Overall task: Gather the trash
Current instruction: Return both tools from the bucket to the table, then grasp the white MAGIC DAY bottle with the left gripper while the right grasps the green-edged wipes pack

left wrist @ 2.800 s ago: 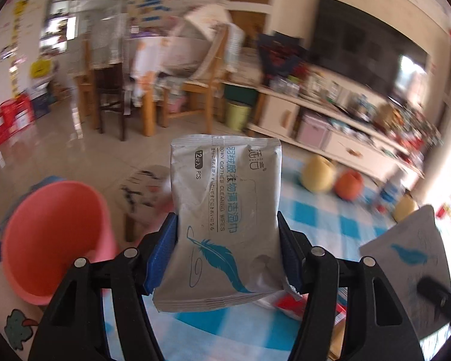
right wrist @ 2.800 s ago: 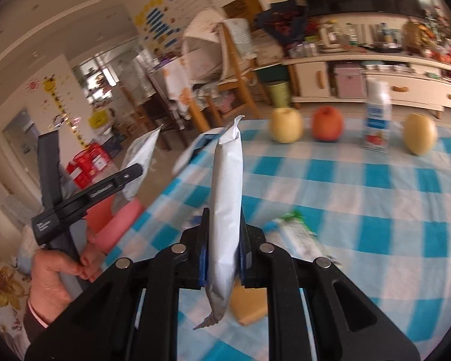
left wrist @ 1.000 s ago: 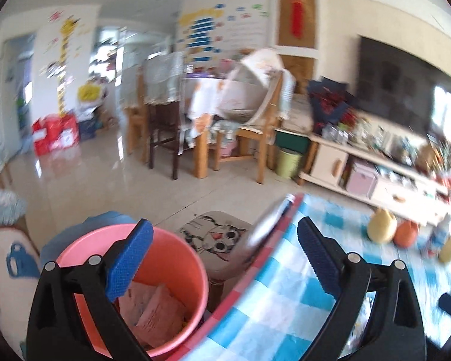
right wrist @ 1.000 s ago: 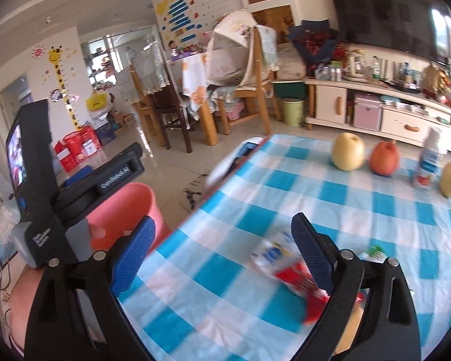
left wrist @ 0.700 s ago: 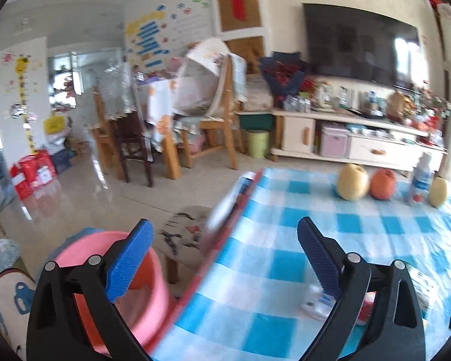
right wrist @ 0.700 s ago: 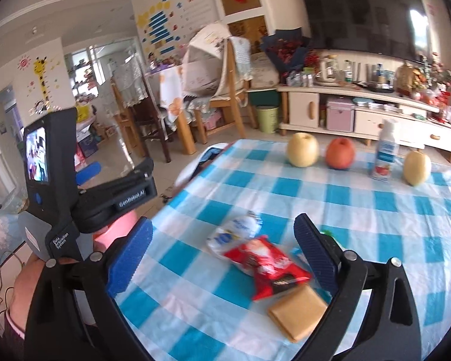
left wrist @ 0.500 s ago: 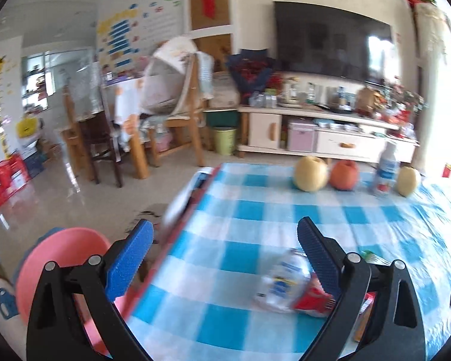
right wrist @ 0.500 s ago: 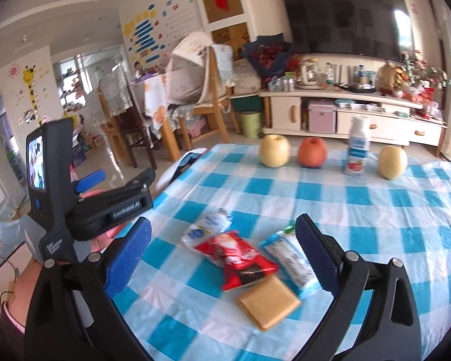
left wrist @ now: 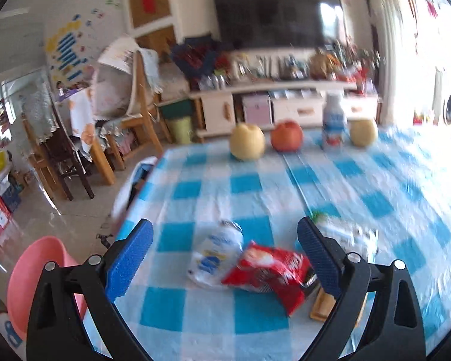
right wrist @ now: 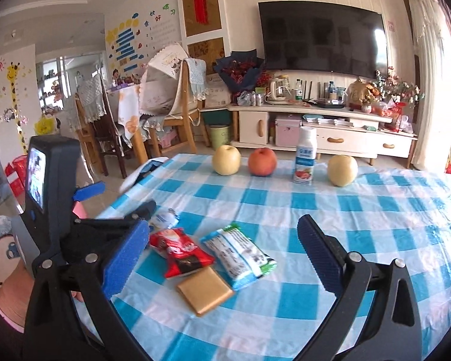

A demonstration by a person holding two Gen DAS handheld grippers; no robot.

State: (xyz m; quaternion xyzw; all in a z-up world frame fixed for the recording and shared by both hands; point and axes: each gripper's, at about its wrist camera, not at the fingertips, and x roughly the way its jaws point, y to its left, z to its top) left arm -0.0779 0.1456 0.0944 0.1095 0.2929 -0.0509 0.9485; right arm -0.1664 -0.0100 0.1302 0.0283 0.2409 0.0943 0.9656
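Wrappers lie near the table's left front: a red snack bag (left wrist: 270,267) (right wrist: 179,248), a white-and-blue pouch (left wrist: 215,248) (right wrist: 165,218), a white-green-blue packet (left wrist: 345,234) (right wrist: 240,254) and a flat tan packet (right wrist: 204,290) (left wrist: 321,303). My left gripper (left wrist: 225,255) is open and empty above the pouch and red bag. My right gripper (right wrist: 222,258) is open and empty above the wrappers. A pink bin (left wrist: 36,279) stands on the floor left of the table.
Two yellow pears (right wrist: 226,160) (right wrist: 342,166), a red apple (right wrist: 262,161) and a small white bottle (right wrist: 305,160) stand in a row at the table's far edge. The blue-checked cloth (right wrist: 360,216) covers the table. Chairs (right wrist: 177,111) and a TV cabinet (right wrist: 324,135) lie beyond.
Both grippers let go of their grey wipe packs and opened. The left swung right from over the pink bin to above the wrappers. The right drew back over the table.
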